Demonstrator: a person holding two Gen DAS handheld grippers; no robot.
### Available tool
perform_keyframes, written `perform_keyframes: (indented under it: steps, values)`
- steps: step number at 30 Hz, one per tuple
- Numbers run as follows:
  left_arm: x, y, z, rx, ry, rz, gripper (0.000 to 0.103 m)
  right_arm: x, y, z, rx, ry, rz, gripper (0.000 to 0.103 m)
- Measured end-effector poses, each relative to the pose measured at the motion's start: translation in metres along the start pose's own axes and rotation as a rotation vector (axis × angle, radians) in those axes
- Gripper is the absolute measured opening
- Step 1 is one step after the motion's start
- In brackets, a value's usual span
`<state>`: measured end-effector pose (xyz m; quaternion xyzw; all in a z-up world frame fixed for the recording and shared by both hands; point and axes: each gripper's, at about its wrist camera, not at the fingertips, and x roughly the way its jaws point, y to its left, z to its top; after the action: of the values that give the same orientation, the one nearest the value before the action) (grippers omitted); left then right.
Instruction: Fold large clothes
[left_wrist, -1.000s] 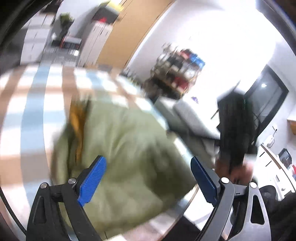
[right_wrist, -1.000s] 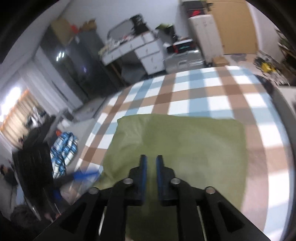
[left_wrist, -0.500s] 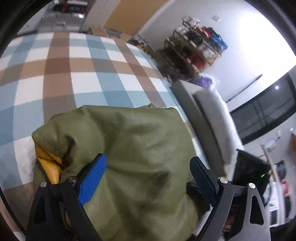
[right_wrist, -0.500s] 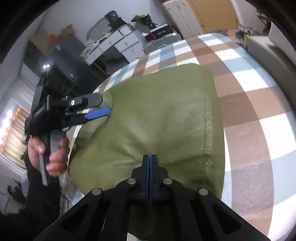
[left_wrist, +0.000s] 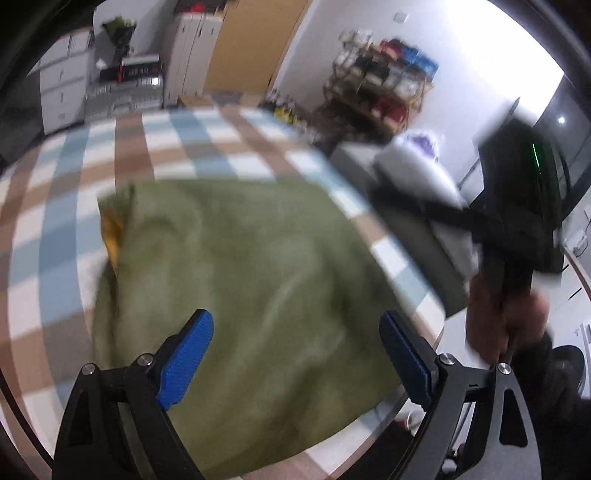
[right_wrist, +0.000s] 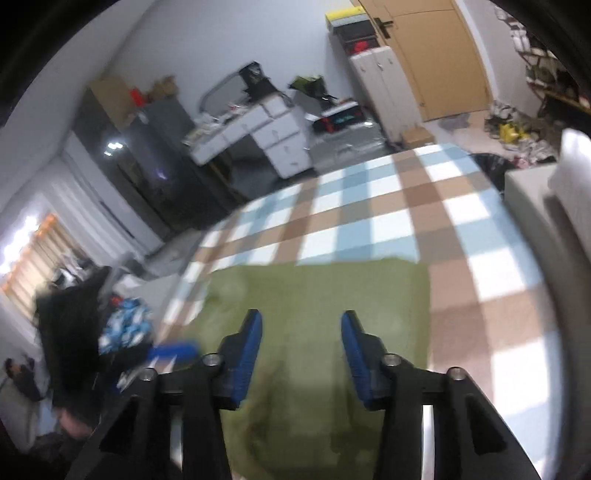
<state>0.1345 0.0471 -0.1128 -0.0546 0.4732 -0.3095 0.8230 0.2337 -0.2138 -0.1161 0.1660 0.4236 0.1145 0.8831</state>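
The olive-green garment lies folded on the checked counter, its yellow lining showing at the left edge. The left gripper hangs over it, jaws wide apart and empty — the bulky fold could spring open. The right gripper has jaws opening, gripping nothing; no containers hold anything here.

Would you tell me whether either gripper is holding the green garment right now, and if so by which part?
Nothing is held. The left gripper stands wide open above the green garment, and the right gripper is opening with no fabric pinched between its jaws.
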Motion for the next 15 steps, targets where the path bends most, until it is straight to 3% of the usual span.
perform_keyframes:
  steps: [2,4,7,9,11,12,14,15]
  values:
    - [0.028,0.012,-0.001,-0.038,0.042,0.008,0.087,0.027,0.001,0.011,-0.025,0.05,-0.052,0.044]
    - [0.034,0.017,-0.005,-0.043,-0.002,-0.013,0.087,0.068,-0.005,0.014,-0.031,0.147,-0.108,0.037]
    - [0.034,0.024,-0.003,-0.103,-0.023,-0.034,0.087,0.095,-0.004,0.013,-0.089,0.13,-0.164,0.036]
    - [0.036,0.022,-0.002,-0.092,-0.018,-0.022,0.087,0.096,0.003,0.01,-0.129,0.137,-0.212,0.035]
    - [0.037,0.017,-0.002,-0.053,-0.011,0.005,0.088,0.088,0.002,0.009,-0.133,0.13,-0.202,0.034]
    - [0.036,0.015,-0.002,-0.044,-0.012,0.018,0.088,0.078,0.0,0.008,-0.116,0.133,-0.177,0.027]
    - [0.024,0.01,-0.005,-0.053,-0.005,0.029,0.088,0.058,0.001,0.005,-0.078,0.14,-0.109,0.018]
    - [0.017,0.007,-0.009,-0.052,-0.006,0.022,0.088,0.042,0.006,-0.001,-0.071,0.13,-0.053,0.019]
